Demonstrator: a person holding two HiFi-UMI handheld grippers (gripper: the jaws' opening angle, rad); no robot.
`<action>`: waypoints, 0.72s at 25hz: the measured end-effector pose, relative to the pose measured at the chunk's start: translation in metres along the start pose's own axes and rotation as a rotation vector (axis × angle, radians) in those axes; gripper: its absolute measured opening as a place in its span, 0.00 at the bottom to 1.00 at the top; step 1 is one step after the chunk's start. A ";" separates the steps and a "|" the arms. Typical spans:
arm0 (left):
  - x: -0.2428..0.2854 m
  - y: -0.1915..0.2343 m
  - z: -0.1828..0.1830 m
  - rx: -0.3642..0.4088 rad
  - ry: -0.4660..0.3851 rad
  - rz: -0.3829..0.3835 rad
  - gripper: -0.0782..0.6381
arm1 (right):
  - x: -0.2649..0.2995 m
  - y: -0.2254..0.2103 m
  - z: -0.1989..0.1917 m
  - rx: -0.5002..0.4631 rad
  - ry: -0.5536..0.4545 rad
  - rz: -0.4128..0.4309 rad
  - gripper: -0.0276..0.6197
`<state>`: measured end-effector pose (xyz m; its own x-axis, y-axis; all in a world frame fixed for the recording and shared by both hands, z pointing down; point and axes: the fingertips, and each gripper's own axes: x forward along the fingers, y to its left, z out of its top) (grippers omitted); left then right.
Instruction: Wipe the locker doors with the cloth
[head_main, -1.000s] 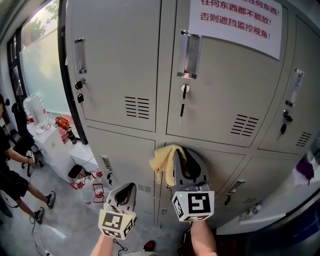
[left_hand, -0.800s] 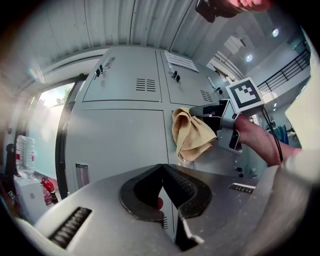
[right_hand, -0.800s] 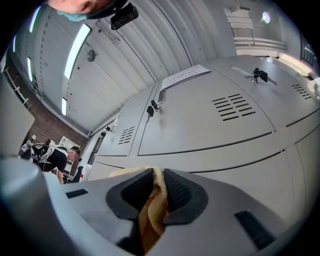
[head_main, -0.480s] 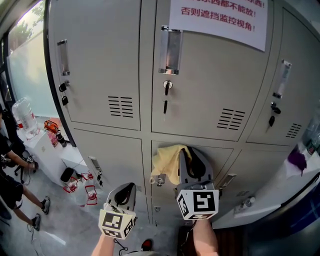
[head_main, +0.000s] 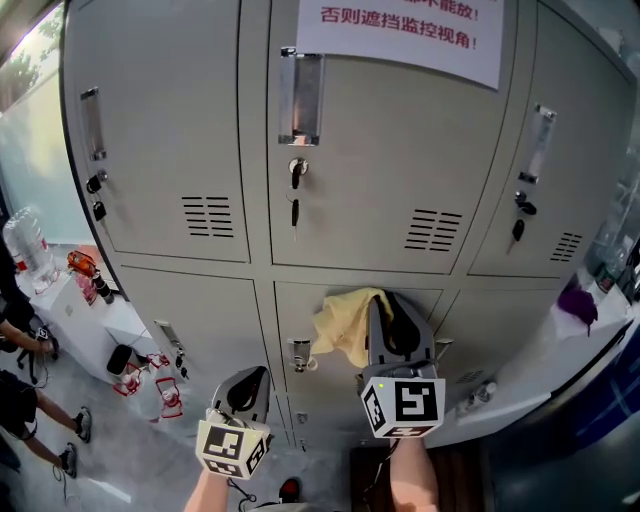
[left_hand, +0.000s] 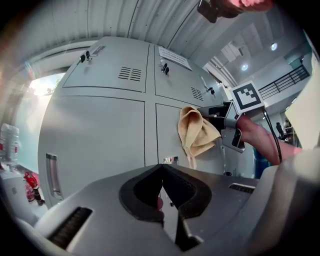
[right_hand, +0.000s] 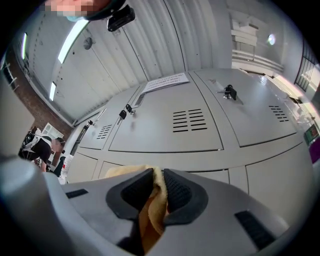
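Note:
The yellow cloth (head_main: 343, 326) hangs from my right gripper (head_main: 378, 303), which is shut on it and holds it against the top of the lower middle locker door (head_main: 300, 312). In the right gripper view the cloth (right_hand: 151, 205) is pinched between the dark jaws of the right gripper (right_hand: 159, 173). My left gripper (head_main: 260, 374) hangs lower and to the left, away from the lockers, shut with nothing in it. In the left gripper view, the left gripper (left_hand: 161, 168) points at the grey doors, with the cloth (left_hand: 196, 131) and the right gripper (left_hand: 216, 112) to the right.
The upper middle door (head_main: 370, 210) has a key (head_main: 294, 176) hanging in its lock and a paper notice (head_main: 400, 30) above. A white table (head_main: 75, 305) with bottles and a seated person (head_main: 15, 340) are at the left. A white ledge (head_main: 560, 350) holds a purple object (head_main: 578, 303).
My right gripper has carried the cloth rightwards along the top of the lower middle door, uncovering its latch. The head view has swung right. The left gripper has hardly moved.

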<state>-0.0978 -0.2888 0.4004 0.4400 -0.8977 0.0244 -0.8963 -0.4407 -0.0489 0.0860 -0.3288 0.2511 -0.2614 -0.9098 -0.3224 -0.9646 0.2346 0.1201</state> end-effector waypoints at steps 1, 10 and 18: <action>0.001 -0.001 0.000 -0.002 -0.001 -0.004 0.14 | -0.002 -0.005 0.000 0.001 0.002 -0.012 0.16; 0.010 -0.013 0.000 -0.009 -0.004 -0.046 0.14 | -0.017 -0.047 -0.003 -0.021 0.036 -0.118 0.16; 0.014 -0.023 -0.003 -0.011 0.003 -0.082 0.14 | -0.030 -0.083 -0.002 -0.041 0.063 -0.211 0.15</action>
<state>-0.0718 -0.2911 0.4046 0.5116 -0.8587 0.0306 -0.8580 -0.5124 -0.0357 0.1739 -0.3217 0.2529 -0.0504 -0.9570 -0.2855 -0.9952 0.0241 0.0950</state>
